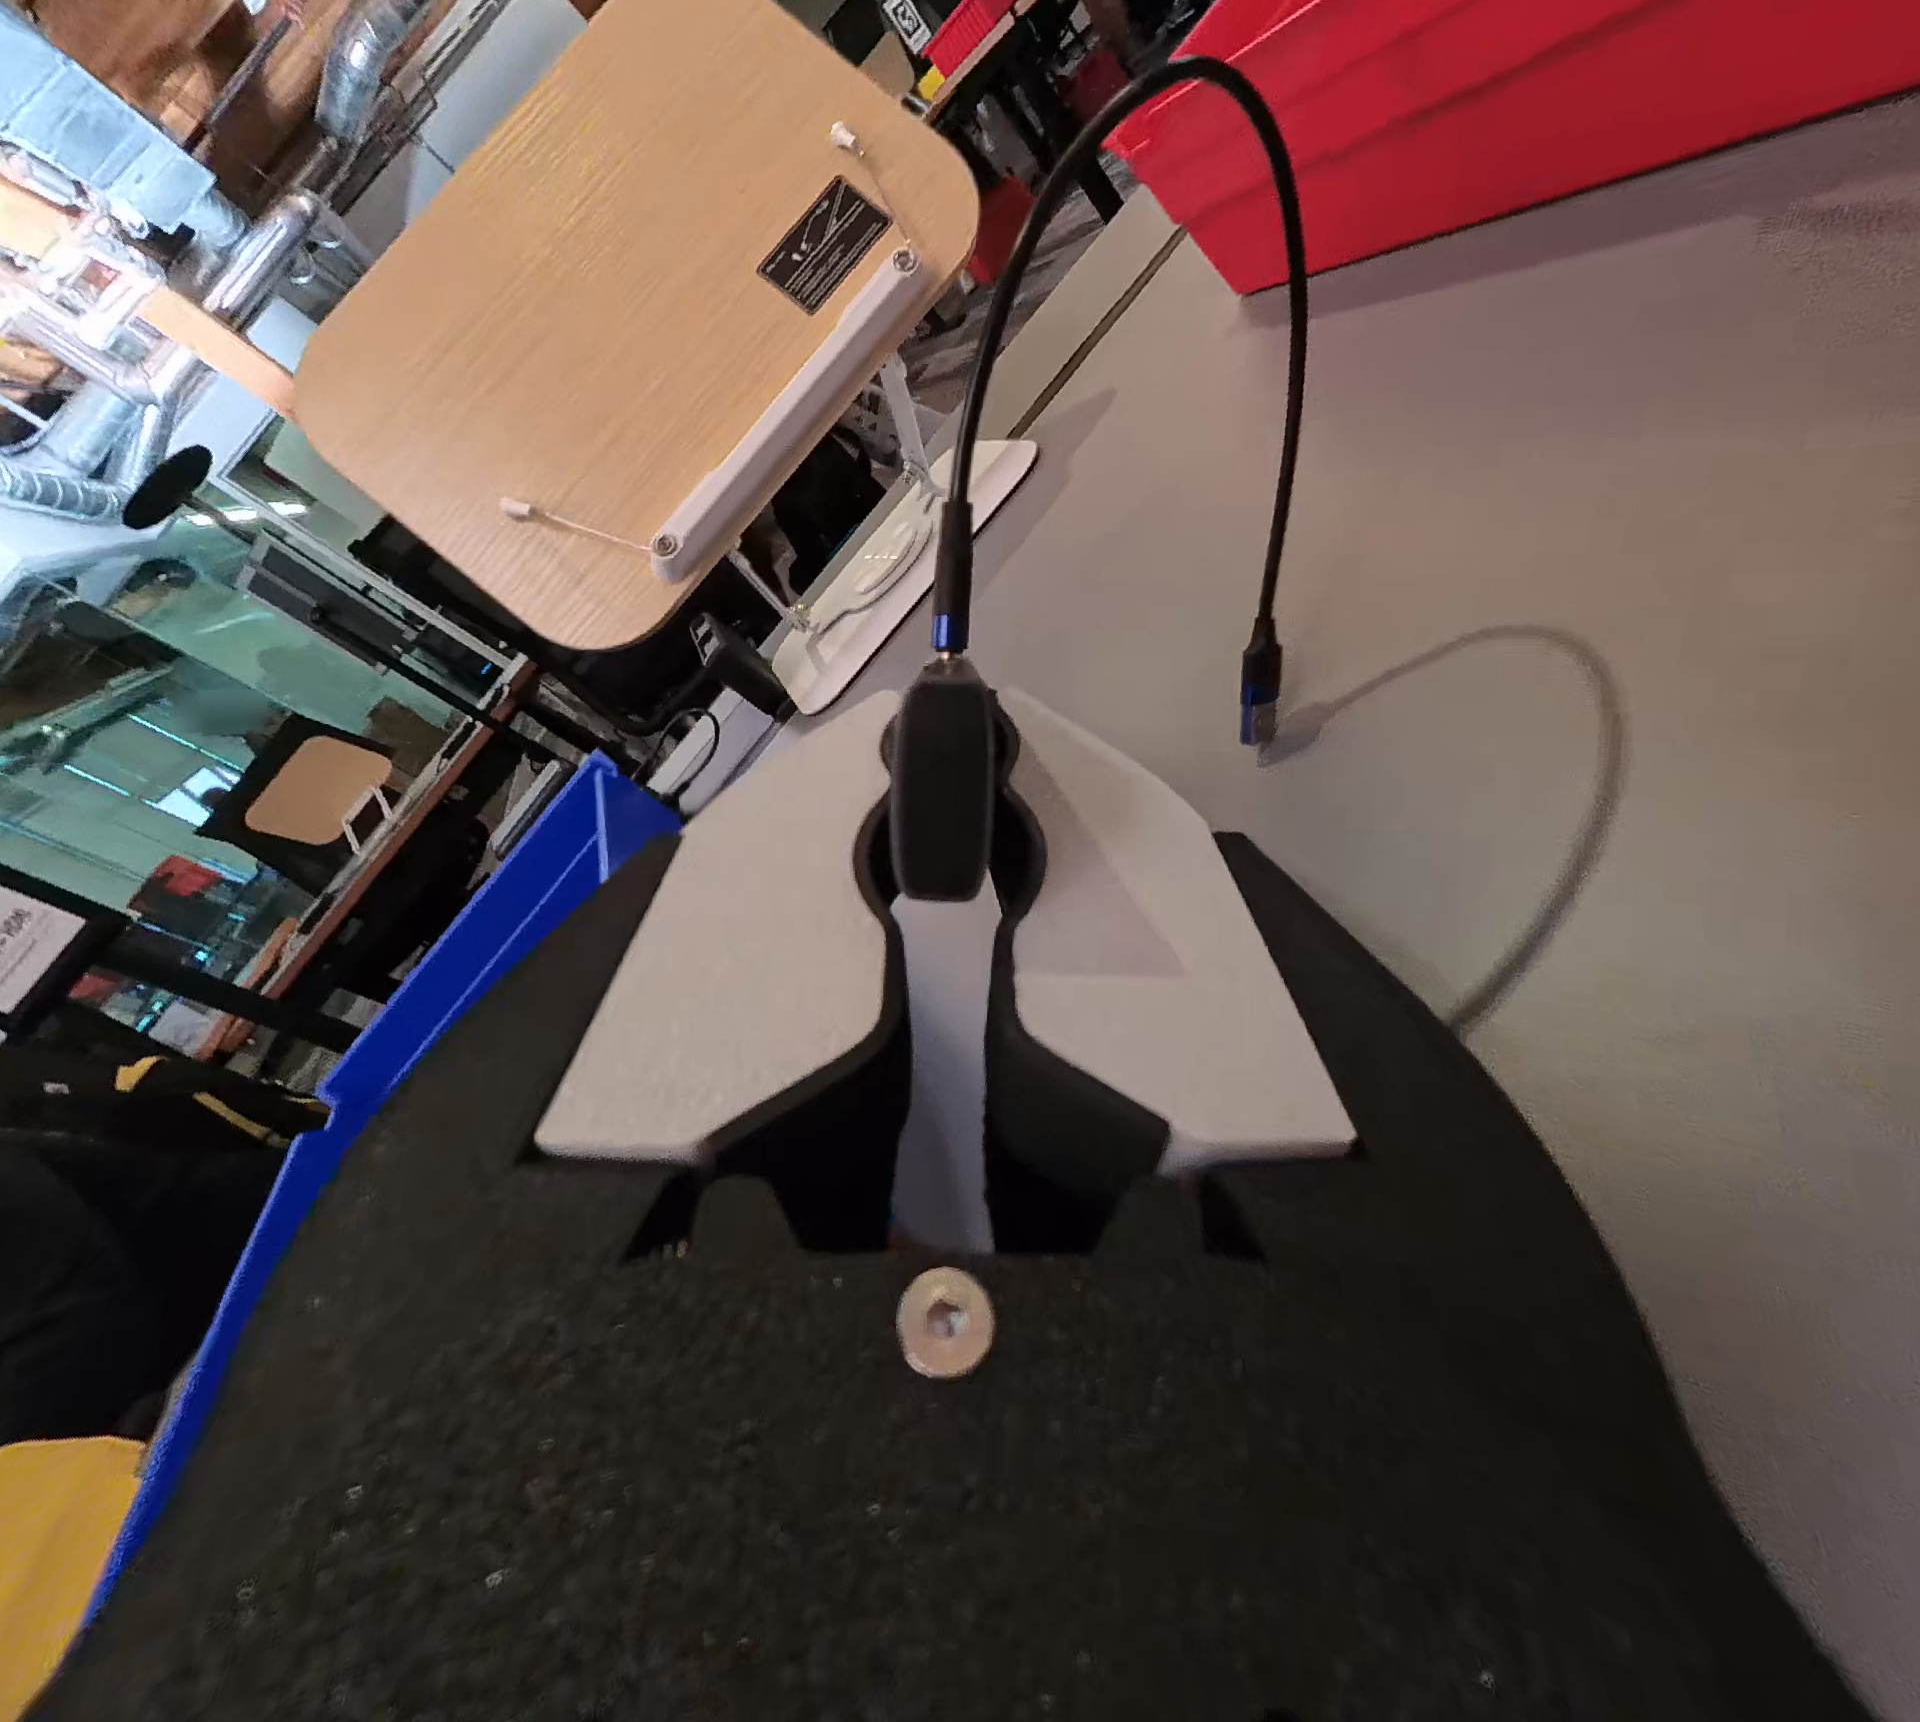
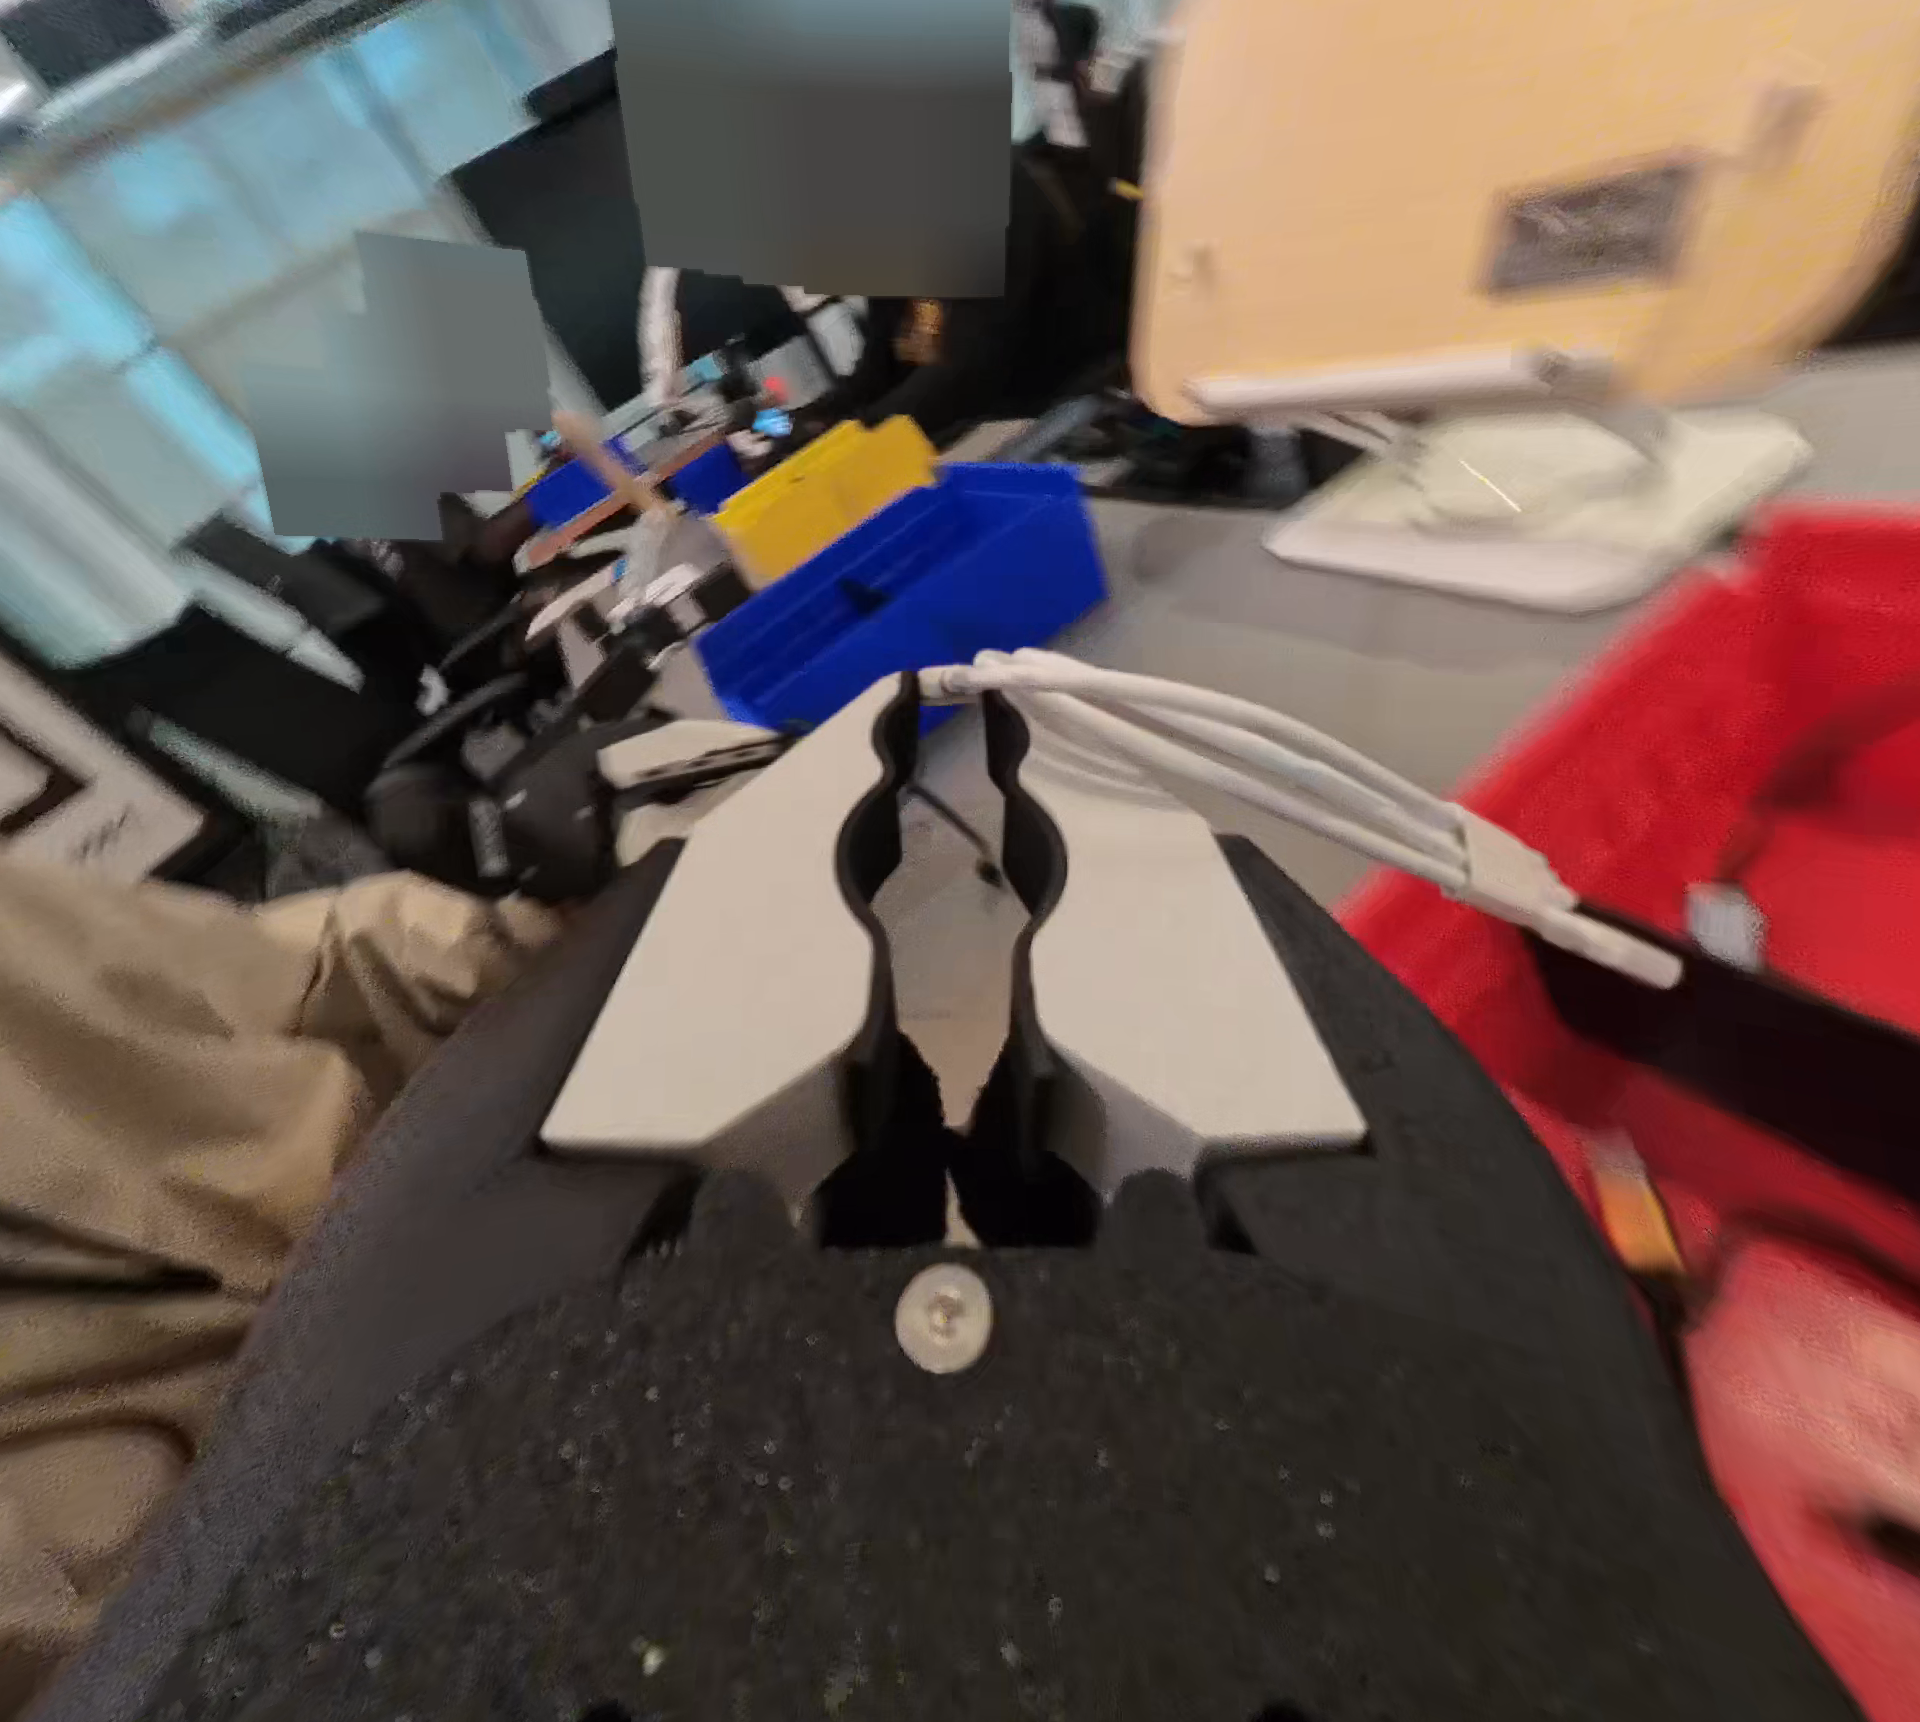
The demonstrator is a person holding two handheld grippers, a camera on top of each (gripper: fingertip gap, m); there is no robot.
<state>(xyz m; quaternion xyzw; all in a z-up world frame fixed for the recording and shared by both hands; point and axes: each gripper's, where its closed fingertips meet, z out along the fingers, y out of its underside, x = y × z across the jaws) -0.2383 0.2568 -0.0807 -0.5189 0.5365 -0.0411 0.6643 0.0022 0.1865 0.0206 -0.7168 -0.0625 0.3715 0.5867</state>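
Left wrist view: hand-held gripper (image 1: 943,737) clamps black adapter (image 1: 940,799).

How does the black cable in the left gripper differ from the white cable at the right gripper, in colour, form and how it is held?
The black cable is one strand in a tall arch, its free plug hanging down to the grey table; the white cable is bundled in several strands. The left gripper has its jaws shut on a black adapter at the black cable's end; the right gripper pinches the white cable only at its tips. Both are lifted.
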